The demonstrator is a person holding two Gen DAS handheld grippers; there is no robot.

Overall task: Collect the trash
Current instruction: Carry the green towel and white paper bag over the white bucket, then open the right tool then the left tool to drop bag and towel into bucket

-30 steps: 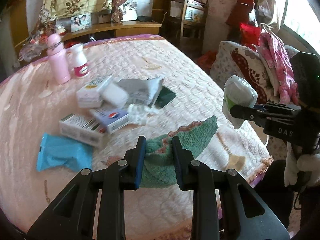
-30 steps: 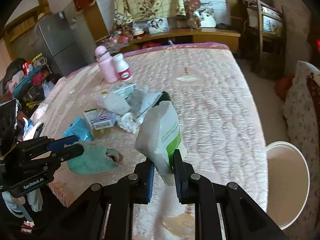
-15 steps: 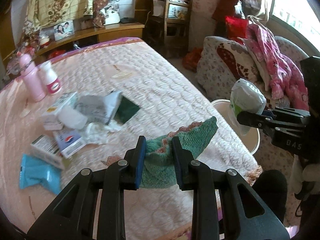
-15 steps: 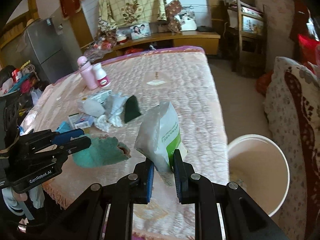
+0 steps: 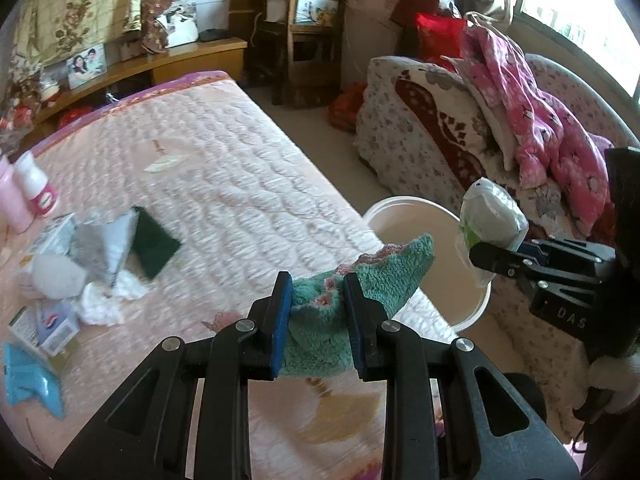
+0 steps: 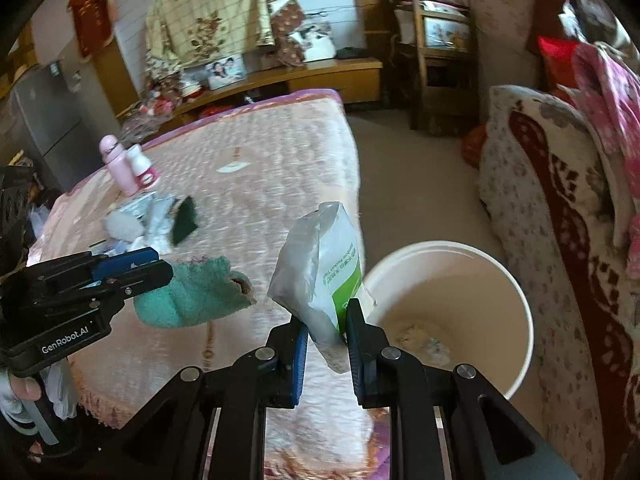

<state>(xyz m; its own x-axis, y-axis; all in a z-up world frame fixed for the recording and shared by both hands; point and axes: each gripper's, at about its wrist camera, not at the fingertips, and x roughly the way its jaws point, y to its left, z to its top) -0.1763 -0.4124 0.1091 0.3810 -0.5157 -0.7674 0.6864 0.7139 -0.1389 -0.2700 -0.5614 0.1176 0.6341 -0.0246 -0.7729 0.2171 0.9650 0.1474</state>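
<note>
Blue-padded and black-framed, the left claw point(image 5: 316, 312) is clamped on a fluffy teal cloth with a pink scalloped edge point(image 5: 360, 280), which bunches between its pads and pokes out toward the round cream plastic bin point(image 6: 452, 312) on the floor. The right claw point(image 6: 326, 346) is pinched on the lower corner of a crumpled white plastic packet with a green label point(image 6: 320, 264), so the packet stands upright above the fingers, just beside the bin's near rim. Both claws tilt downward, side by side at the corner of the pink quilted bed point(image 5: 224, 200), each carrying its piece clear of the quilt. More litter, cartons, tissue and a dark green pad point(image 5: 154, 242), lies farther back on the bed, well apart from the bin.
</note>
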